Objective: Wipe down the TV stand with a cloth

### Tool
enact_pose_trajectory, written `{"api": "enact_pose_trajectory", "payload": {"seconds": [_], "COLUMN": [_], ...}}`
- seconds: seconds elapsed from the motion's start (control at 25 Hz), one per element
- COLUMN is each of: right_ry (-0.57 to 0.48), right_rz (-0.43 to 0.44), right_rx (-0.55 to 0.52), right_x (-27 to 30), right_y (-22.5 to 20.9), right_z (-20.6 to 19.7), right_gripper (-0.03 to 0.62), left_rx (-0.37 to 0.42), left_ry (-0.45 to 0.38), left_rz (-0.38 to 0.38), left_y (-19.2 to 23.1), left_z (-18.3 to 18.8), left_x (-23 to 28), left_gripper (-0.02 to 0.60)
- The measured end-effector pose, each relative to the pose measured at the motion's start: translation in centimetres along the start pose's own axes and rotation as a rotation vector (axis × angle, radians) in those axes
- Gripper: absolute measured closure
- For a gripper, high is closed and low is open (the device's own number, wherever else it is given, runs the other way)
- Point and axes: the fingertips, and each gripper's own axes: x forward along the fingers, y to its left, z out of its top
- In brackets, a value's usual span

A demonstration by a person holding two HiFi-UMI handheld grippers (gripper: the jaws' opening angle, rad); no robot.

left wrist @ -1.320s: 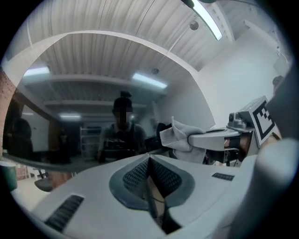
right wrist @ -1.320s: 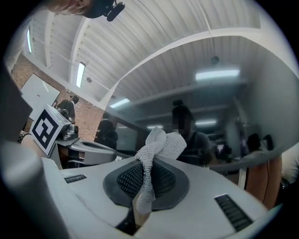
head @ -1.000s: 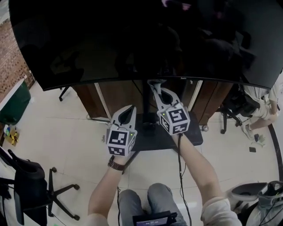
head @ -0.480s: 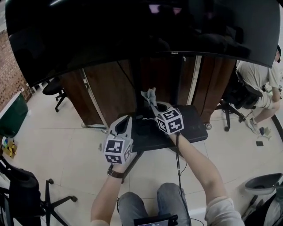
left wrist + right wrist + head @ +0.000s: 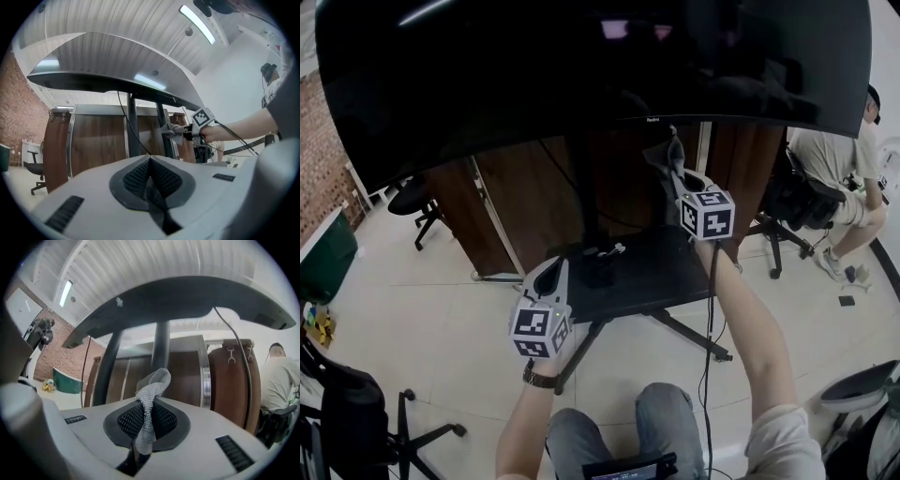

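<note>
Cloth (image 5: 151, 397) pinched in right gripper (image 5: 672, 169), high under screen (image 5: 581, 75) — TV stand post (image 5: 161, 341) dead ahead, axis vertical. Left gripper (image 5: 551, 274) pressed together, empty — low, farther off.

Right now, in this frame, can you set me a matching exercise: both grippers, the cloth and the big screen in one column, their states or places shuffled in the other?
Things:
1. left gripper
2. right gripper
3. cloth
4. screen

States or places:
A. grey, pinched between jaws
B. dark and curved, across the top of the head view
C. shut and empty, the lower of the two in the head view
D. raised, just under the screen's lower edge

Pairs: 1-C, 2-D, 3-A, 4-B
</note>
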Motion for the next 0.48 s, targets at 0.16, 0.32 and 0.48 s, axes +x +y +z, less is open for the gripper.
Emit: {"api": "enact_pose_trajectory", "payload": {"seconds": [0.16,0.32,0.48], "right_ry": [0.177,0.159,0.192], "right_rz": [0.040,0.201,0.314], "right_rx": [-0.045,-0.037,0.087], "right_x": [-3.8,-8.0,-6.3], "right_y": [2.0,9.8,16.7], "right_z": [-9.4,-9.9,-9.6], "right_gripper": [0.571,0.569,0.569], "left_rx": [-0.038,-0.039,-0.075], "left_ry": [0.015,0.043,0.018], "left_rz": [0.003,0.015,-0.003], "left_y": [-0.7,-0.4,-1.5], "left_z": [-2.2,-4.2,-3.8], "left_x": [-2.6,-3.7,-3.8], "left_gripper": [0.560,0.560,0.560]}}
